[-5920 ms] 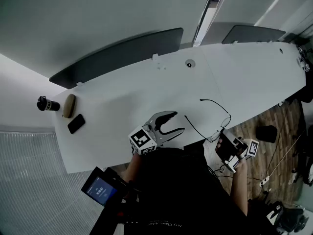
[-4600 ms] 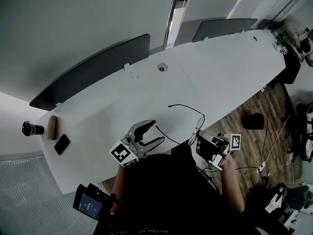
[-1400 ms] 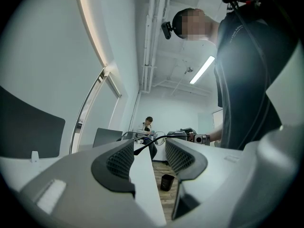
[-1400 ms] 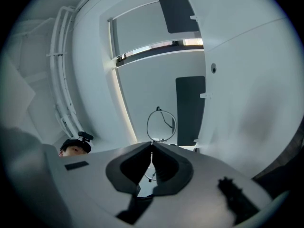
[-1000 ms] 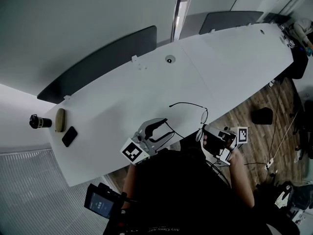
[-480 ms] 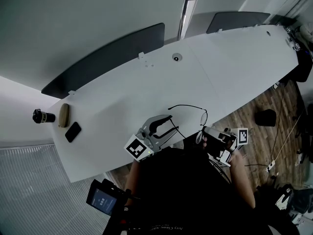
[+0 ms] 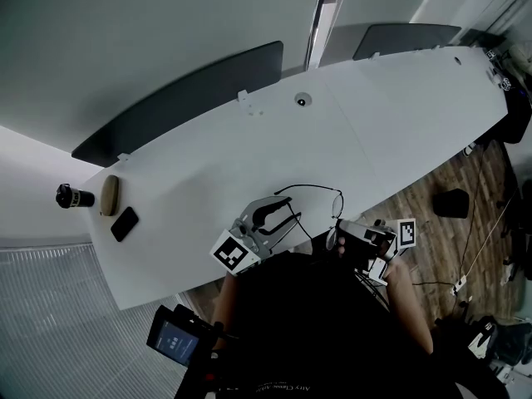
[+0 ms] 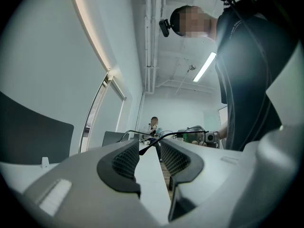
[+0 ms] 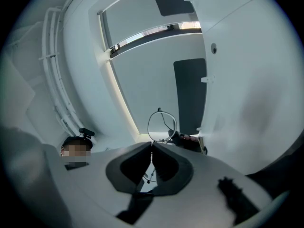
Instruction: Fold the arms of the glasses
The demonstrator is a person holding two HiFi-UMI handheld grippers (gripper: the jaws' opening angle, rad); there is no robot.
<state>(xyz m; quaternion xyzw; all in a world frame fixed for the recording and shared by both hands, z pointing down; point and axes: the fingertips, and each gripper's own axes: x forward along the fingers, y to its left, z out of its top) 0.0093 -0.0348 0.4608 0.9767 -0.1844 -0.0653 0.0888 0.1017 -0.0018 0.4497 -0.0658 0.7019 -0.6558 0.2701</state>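
Thin black-framed glasses (image 7: 320, 188) hang over the near edge of the white table (image 7: 249, 156). My right gripper (image 7: 339, 233) is shut on the front of the frame. In the right gripper view one lens ring (image 9: 162, 111) stands up just past the touching jaws (image 9: 152, 146). My left gripper (image 7: 293, 209) lies level to the left of the glasses. The tip of one glasses arm (image 8: 148, 144) reaches in between its jaws (image 8: 149, 148). Those jaws are closing, and a gap still shows on each side of the thin arm.
A black phone (image 7: 125, 223), a brown case (image 7: 109, 195) and a dark cylinder (image 7: 73, 197) lie at the table's left end. Dark divider panels (image 7: 179, 106) line the far edge, near a round socket (image 7: 302, 100). Wooden floor (image 7: 432, 223) lies to the right.
The left jaws have narrowed around the glasses arm. The right gripper and the glasses have shifted a little to the left, towards the left gripper.
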